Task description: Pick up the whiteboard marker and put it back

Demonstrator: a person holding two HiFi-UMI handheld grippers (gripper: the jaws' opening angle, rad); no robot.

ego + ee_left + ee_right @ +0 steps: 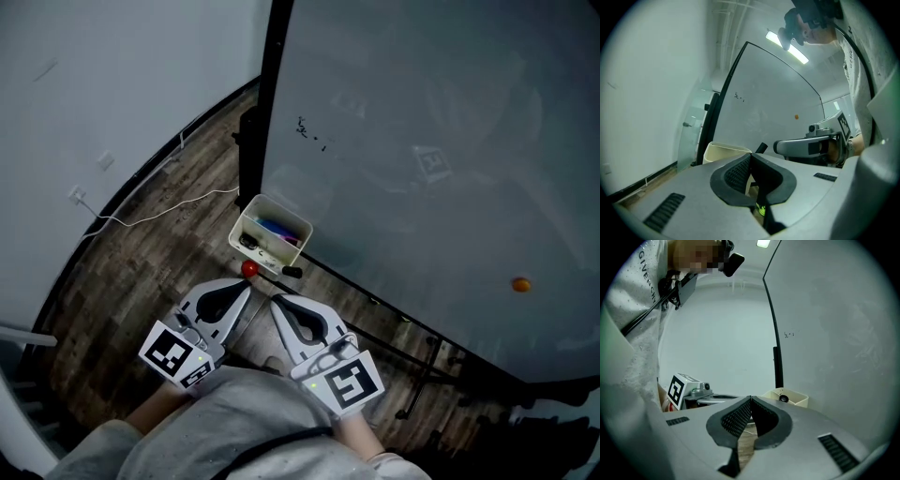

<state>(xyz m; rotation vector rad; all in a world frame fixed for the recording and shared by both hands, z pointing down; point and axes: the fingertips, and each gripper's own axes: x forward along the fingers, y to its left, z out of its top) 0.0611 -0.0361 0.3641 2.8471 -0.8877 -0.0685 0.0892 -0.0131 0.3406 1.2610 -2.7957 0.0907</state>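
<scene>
Bin [240, 228] at whiteboard's [422, 141] bottom-left corner: top open, free from above & front. Black frame post [251, 159] right behind it; board face shuts its right side. Red knob [248, 268] at bin's near edge; cable [141, 217] on floor [122, 281] to left.

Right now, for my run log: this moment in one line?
left gripper: jaws shut, empty | right gripper: jaws shut, empty | markers in tray by whiteboard

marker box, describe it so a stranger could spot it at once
Start at the large whiteboard. At its lower left corner, beside the black post, sits a small cream box. It is the only container there, open-topped, with markers inside.
</scene>
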